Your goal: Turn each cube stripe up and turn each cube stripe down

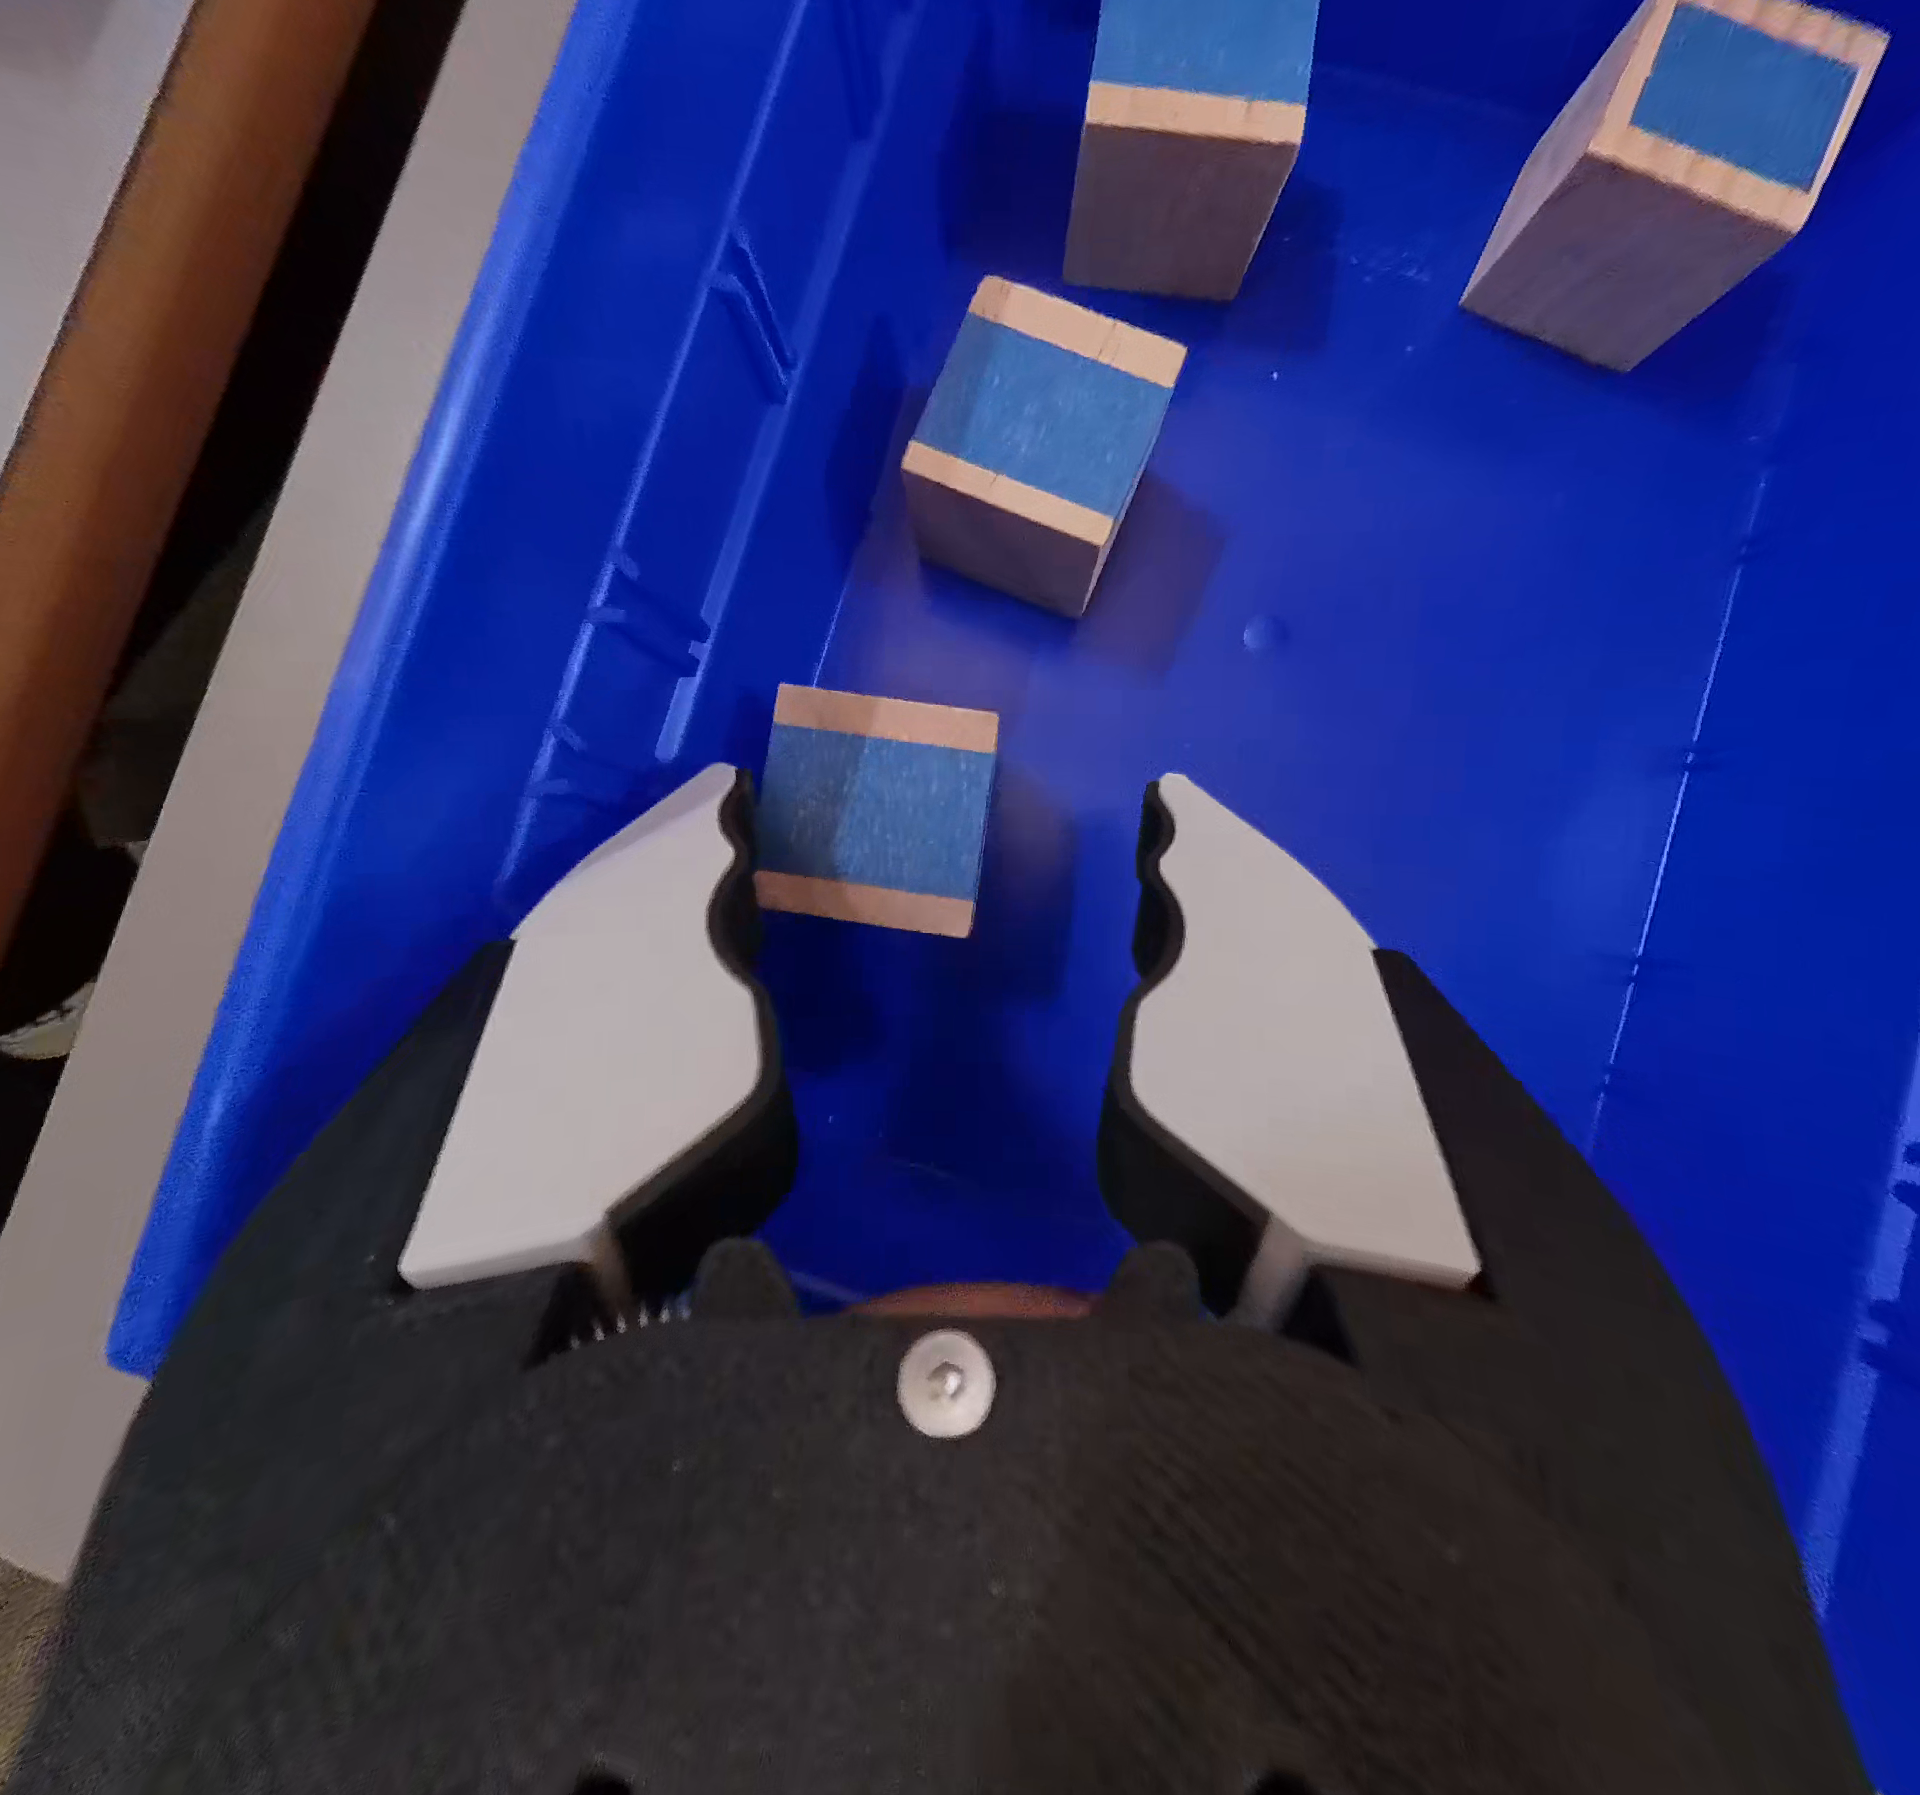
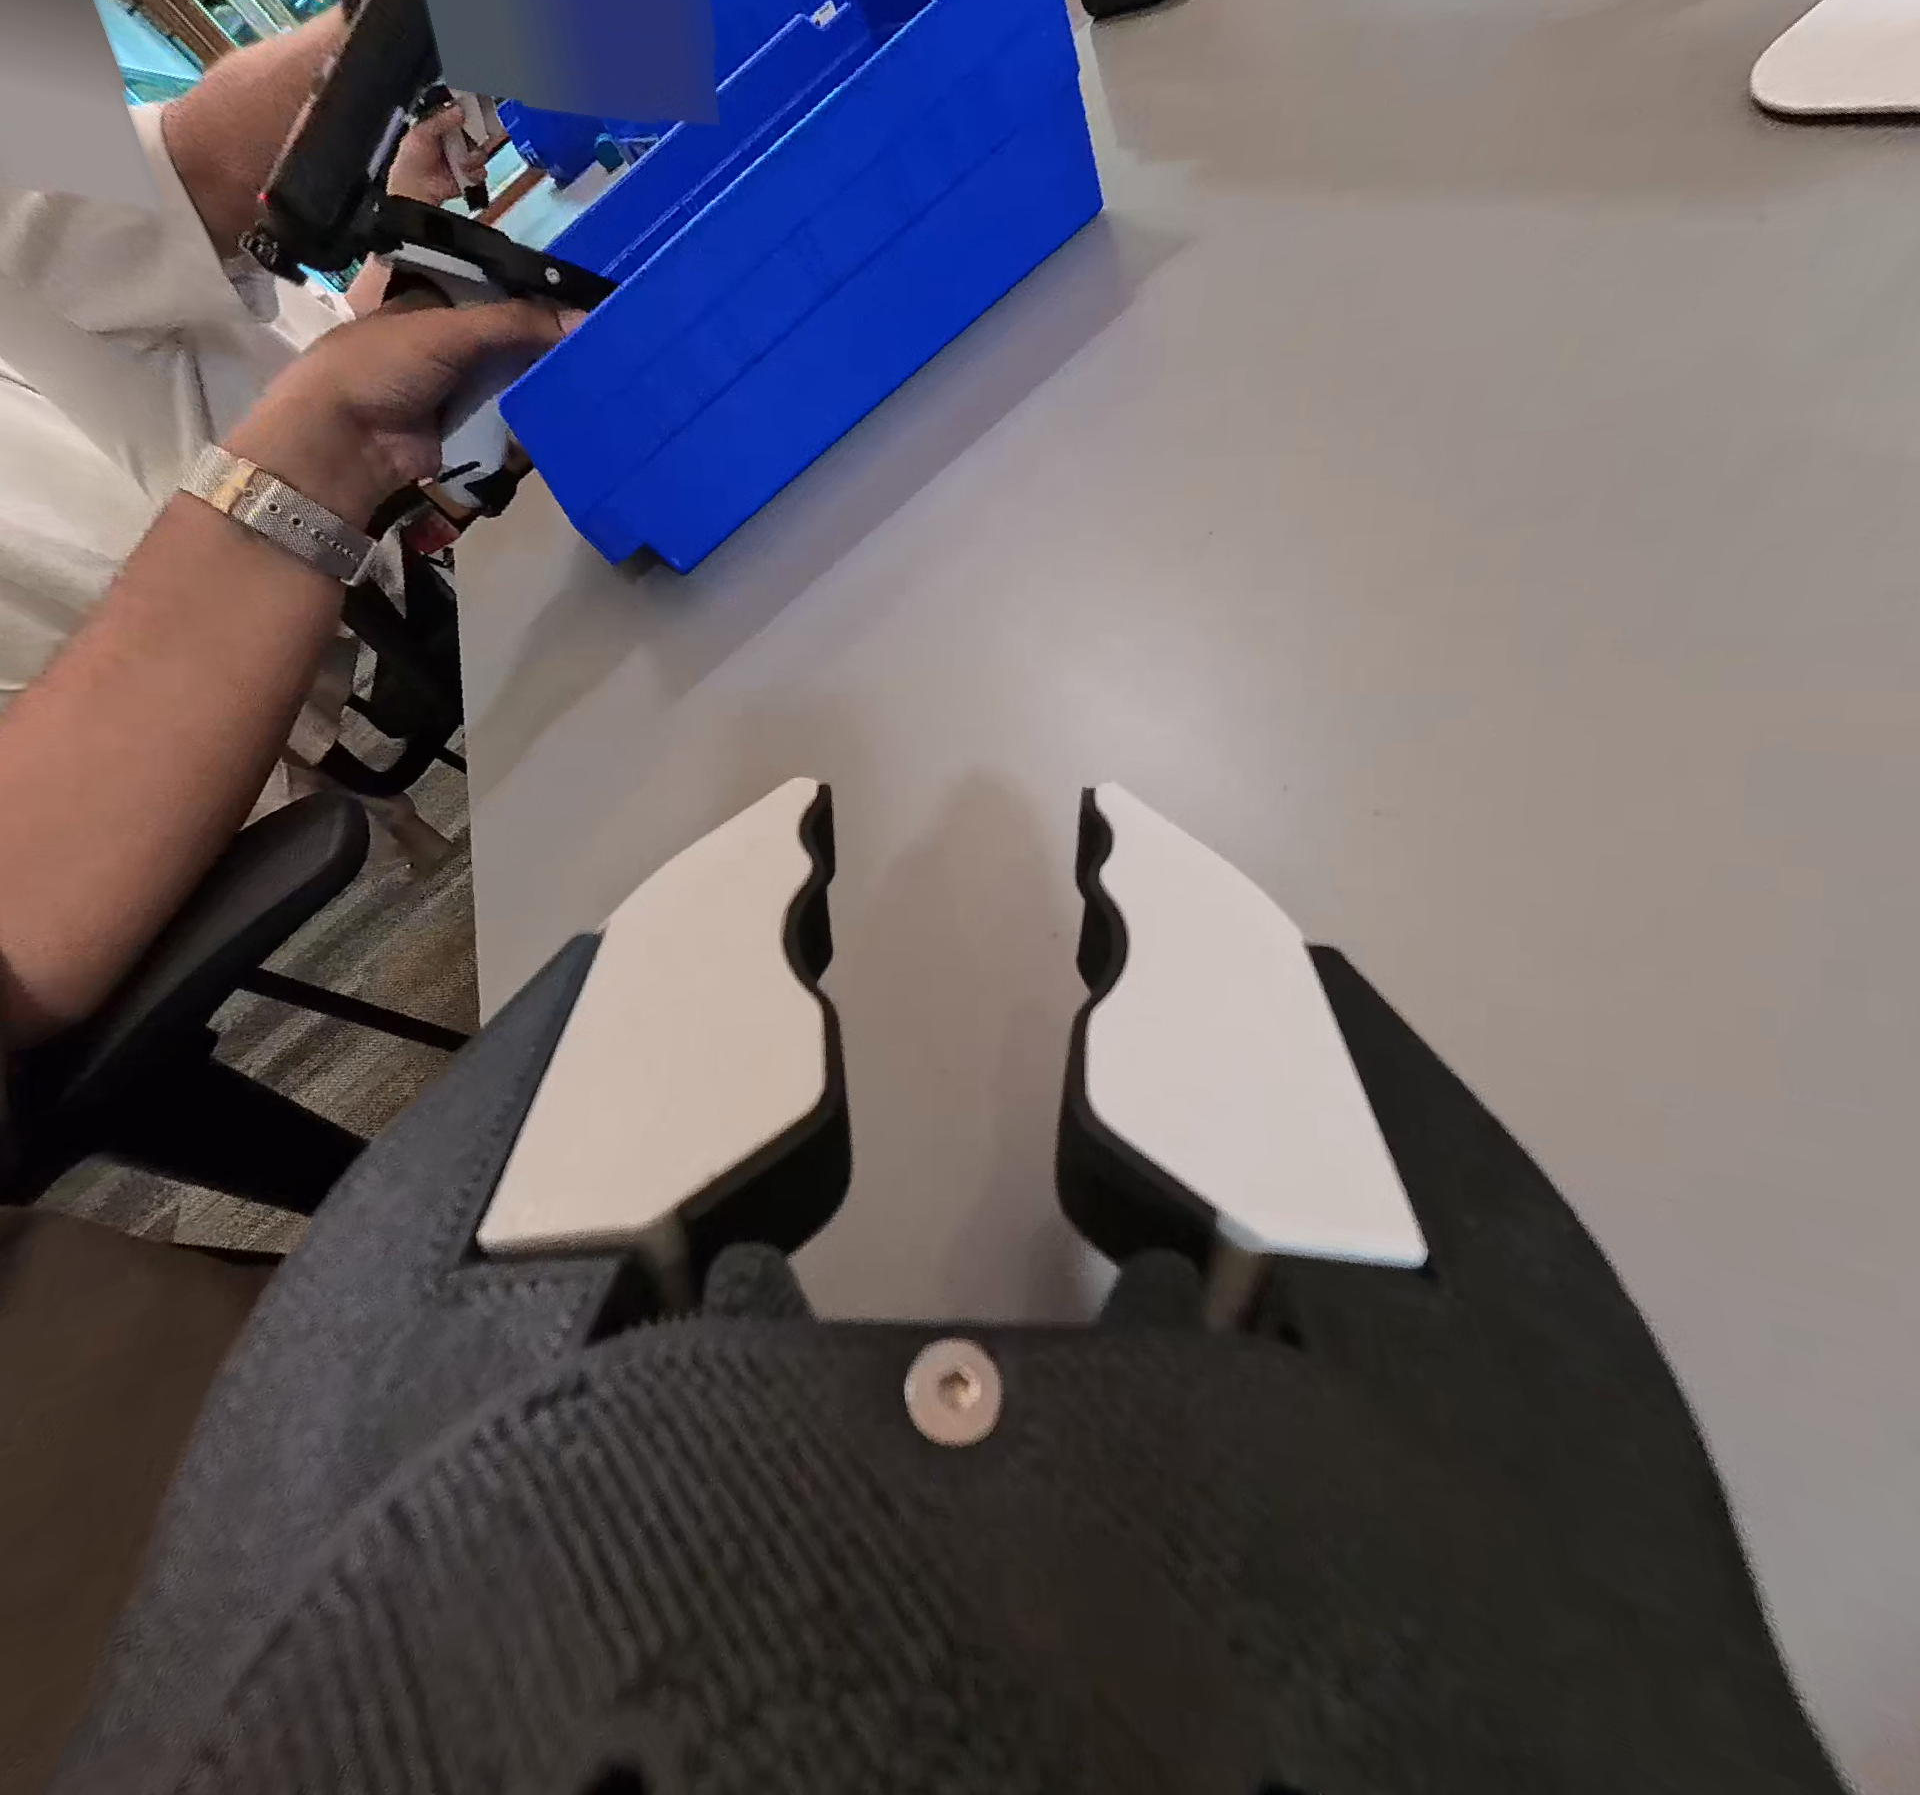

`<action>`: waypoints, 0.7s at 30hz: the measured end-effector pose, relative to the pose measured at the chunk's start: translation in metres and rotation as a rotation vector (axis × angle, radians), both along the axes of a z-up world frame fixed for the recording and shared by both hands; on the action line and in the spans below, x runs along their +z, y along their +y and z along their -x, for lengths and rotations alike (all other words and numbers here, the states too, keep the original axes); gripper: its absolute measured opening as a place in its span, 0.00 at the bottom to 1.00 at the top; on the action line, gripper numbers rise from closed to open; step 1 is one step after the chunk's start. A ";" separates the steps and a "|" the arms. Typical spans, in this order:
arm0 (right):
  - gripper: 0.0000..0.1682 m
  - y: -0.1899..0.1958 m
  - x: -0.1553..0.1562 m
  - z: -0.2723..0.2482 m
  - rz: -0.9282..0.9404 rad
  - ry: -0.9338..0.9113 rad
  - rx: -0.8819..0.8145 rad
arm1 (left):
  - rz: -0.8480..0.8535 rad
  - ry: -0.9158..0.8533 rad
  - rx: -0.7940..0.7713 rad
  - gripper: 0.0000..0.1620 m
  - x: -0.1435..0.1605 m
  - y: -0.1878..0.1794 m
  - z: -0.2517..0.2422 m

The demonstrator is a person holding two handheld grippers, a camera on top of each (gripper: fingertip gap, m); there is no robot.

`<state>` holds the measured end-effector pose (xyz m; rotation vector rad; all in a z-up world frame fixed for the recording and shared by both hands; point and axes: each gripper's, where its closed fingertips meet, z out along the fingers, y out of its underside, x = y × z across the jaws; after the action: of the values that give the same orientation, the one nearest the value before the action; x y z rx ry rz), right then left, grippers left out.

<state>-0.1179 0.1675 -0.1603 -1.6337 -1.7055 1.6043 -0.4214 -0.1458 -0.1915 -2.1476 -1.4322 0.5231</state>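
Blue plastic is filling my left wrist view: I am looking down into the blue bin (image 1: 1455, 810), where four wooden cubes are sitting stripe up on its floor. My left gripper (image 1: 940, 789) is hanging released over the bin, its jaws spread wide and gripping nothing. The nearest cube (image 1: 878, 810) is lying just inside the left fingertip (image 1: 727, 810), appearing to brush it, with a clear gap to the other finger. The middle cube (image 1: 1039, 441) is sitting beyond it, near the bin's left wall. The far cube (image 1: 1195, 104) is standing behind that, and the right cube (image 1: 1673, 166) is resting well apart from the rest.

In my right wrist view, the right gripper (image 2: 956, 795) is hovering over the grey table (image 2: 1455, 602), jaws parted and empty. The bin is sitting farther off near the table's left edge, its contents hidden by its wall. A person's hand (image 2: 384, 395), wearing a wristband (image 2: 281, 509), is holding the other gripper at the bin's near end.
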 end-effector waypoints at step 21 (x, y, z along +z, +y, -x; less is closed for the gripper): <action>0.25 -0.001 -0.003 -0.002 0.037 -0.015 0.008 | -0.153 -0.082 -0.166 0.28 0.011 0.036 -0.016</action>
<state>-0.1157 0.1670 -0.1630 -1.6619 -1.7010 1.6407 -0.4051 -0.1094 -0.1802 -2.1608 -1.2773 0.2589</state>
